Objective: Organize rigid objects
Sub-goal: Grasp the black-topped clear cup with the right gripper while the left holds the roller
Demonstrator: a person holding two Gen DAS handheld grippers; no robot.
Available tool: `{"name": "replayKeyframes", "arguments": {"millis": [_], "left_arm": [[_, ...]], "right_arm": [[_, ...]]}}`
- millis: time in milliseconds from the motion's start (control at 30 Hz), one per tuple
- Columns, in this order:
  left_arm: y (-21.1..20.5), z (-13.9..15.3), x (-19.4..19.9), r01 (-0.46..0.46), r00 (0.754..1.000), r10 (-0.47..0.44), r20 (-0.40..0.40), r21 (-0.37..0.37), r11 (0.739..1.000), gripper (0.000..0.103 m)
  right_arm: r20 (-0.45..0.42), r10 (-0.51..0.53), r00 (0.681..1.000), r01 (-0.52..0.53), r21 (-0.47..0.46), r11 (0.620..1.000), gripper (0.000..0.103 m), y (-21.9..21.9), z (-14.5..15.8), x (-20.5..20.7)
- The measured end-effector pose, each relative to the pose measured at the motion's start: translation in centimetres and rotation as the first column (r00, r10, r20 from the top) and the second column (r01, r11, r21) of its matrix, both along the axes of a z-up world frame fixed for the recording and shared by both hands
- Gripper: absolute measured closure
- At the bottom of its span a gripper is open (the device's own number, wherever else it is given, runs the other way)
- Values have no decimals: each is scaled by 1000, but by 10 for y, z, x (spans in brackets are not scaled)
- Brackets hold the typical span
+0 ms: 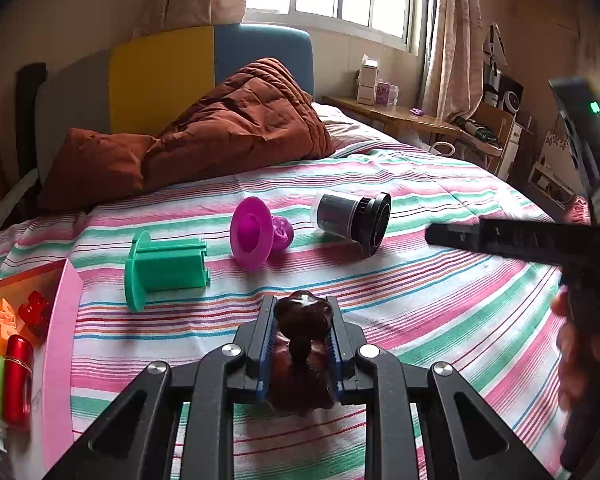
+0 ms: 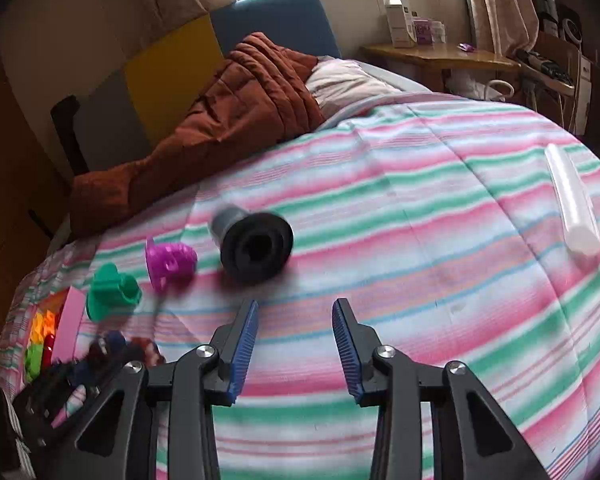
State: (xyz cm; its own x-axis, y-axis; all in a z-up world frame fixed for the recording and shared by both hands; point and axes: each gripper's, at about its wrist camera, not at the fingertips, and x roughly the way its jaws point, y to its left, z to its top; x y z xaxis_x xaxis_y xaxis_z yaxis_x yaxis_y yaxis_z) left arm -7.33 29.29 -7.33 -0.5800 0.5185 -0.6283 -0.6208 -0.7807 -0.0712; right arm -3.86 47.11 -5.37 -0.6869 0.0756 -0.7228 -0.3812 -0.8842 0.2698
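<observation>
Fingers of the left gripper (image 1: 302, 334) closed tight on a small dark brown figurine (image 1: 303, 320); the blue pads press both its flanks, and its head sticks up past the fingertips. Left gripper angled downward, low over the striped bedspread (image 1: 440, 304). Whether the figurine's base touches the cover cannot be told.

Right gripper (image 2: 295, 344): fingers partly apart, nothing between the blue pads, only bedspread visible in the gap. It is pitched down toward the bed. In the left wrist view it enters from the right edge, one black finger reaching out above the bedspread, with part of the person's hand (image 1: 572, 344) wrapped on the handle.

Loose items on the bedspread, left to right:
- green flanged plastic piece (image 1: 164, 266), on its side
- magenta flanged piece (image 1: 256, 234), on its side, just beside the green one
- black-and-clear cylinder (image 1: 352, 218) with wide black rim, on its side, near the magenta piece
- white tube (image 2: 572, 200), well apart, near the right edge of the bed

Pink-walled box (image 1: 60, 344) at the left edge of the bed holds a red cylinder (image 1: 18, 380) plus green, orange and yellow pieces. It lies near the left gripper, on its left.

Right wrist view blurred.
</observation>
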Motion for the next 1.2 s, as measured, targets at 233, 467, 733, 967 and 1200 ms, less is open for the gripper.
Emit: {"name": "replayKeyframes", "arguments": {"millis": [233,467,733,967,1200], "left_arm": [[-1,-1,-1,1,1000,-1,5,14,1000,80],[-3,-1,-2,1,1000,-1,4,19,1000,80],[-4,-1,-3,1,1000,-1,5,23,1000,80],[-3,-1,-2,1,1000,-1,-3,15,1000,80],[-3,-1,0,0,1000,0,-6,13,1000,80]], "right_arm": [[97,40,995,-45,53,998,65,1,10,-75],[57,-37,998,39,-35,999,65,22,-1,-39],[116,-127,985,138,-96,986,65,65,-36,17],[89,-56,995,60,-44,997,65,53,-30,50],[38,-43,998,44,-49,998,65,25,-20,83]]}}
